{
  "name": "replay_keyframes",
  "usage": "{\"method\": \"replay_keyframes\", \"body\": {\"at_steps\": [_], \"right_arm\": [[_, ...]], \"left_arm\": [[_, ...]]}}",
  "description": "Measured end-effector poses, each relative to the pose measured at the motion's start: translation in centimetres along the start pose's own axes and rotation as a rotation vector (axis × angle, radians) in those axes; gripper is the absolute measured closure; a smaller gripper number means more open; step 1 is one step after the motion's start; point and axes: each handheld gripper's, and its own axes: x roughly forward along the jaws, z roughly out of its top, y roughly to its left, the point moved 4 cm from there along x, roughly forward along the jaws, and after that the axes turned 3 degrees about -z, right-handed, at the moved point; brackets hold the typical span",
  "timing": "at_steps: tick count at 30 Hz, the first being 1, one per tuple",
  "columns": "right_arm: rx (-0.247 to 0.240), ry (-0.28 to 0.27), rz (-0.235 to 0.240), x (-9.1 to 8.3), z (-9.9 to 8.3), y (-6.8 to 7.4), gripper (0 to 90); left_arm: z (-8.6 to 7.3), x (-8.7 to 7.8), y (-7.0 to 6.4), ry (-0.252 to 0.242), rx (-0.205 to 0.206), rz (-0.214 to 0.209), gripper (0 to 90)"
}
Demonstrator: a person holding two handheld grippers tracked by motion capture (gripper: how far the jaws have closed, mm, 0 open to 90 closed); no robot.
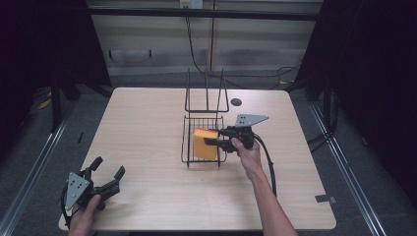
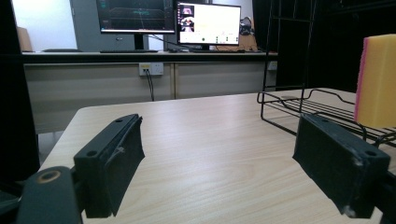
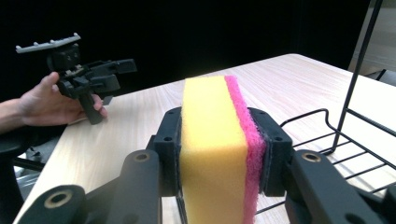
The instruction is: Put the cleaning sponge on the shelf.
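A yellow sponge with a pink scouring side (image 1: 205, 143) (image 3: 219, 144) (image 2: 377, 79) is held upright over the black wire rack (image 1: 202, 121) at the table's middle. My right gripper (image 1: 209, 138) (image 3: 219, 154) is shut on the sponge, one jaw on the yellow face and one on the pink face. My left gripper (image 1: 107, 168) (image 2: 219, 163) rests open near the table's front left corner, with nothing between its jaws. It also appears far off in the right gripper view as the left gripper (image 3: 119, 70), held in a hand.
The wire rack (image 2: 308, 105) (image 3: 341, 140) has a tall upright back frame (image 1: 206, 93) and a low basket floor. A dark round hole (image 1: 236, 102) sits in the wooden table (image 1: 147, 123) behind the rack. Monitors (image 2: 168, 21) stand on a desk beyond the table.
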Motion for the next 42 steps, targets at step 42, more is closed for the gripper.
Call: {"method": "replay_keyframes", "body": {"at_steps": [42], "right_arm": [[0.028,0.045,0.022,0.7,-0.6,0.2,47.5]], "left_arm": [[0.0,0.0,0.0,-0.001,0.0,0.0,15.5]]}}
